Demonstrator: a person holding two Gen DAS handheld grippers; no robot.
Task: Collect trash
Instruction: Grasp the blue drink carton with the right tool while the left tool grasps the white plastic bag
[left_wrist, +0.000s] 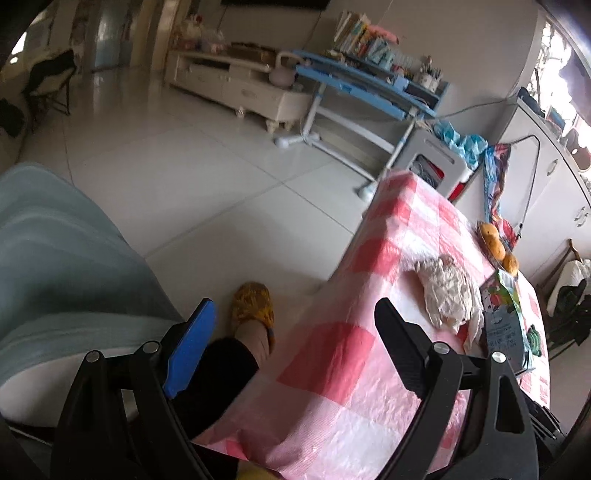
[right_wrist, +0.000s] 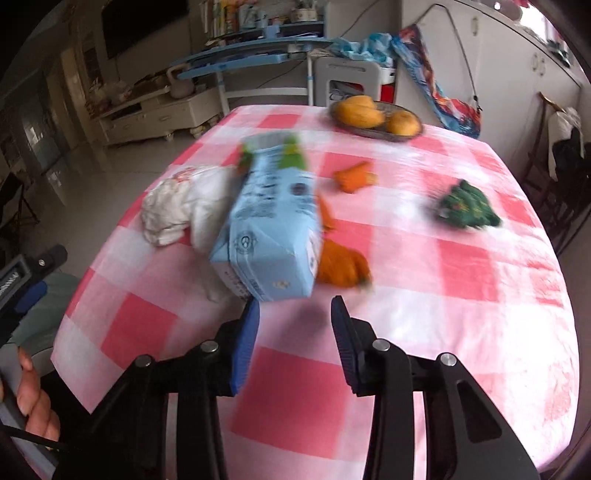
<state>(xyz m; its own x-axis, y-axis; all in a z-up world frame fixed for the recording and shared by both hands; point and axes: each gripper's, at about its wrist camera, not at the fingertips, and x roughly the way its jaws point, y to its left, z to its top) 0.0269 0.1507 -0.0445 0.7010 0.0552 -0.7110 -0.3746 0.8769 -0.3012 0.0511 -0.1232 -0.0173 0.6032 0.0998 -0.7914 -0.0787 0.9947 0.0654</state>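
On the checked tabletop (right_wrist: 480, 332), blue carton (right_wrist: 269, 229) just beyond right tool (right_wrist: 295, 314), jaws apart, nothing pinched, crumpled paper (right_wrist: 177, 210) beside carton, left tool (left_wrist: 295, 314) spread wide, empty.

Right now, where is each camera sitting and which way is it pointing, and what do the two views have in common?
Left wrist view: on the left gripper, jaws wide apart, looking down past the table's edge at the floor; a leg and a yellow slipper show.
Right wrist view: on the right gripper, above the table's near edge, looking across it at the blue carton just ahead of its fingertips; the left gripper and the hand holding it show at lower left.
Shared: the pink checked table, crumpled paper, carton, fruit bowl.
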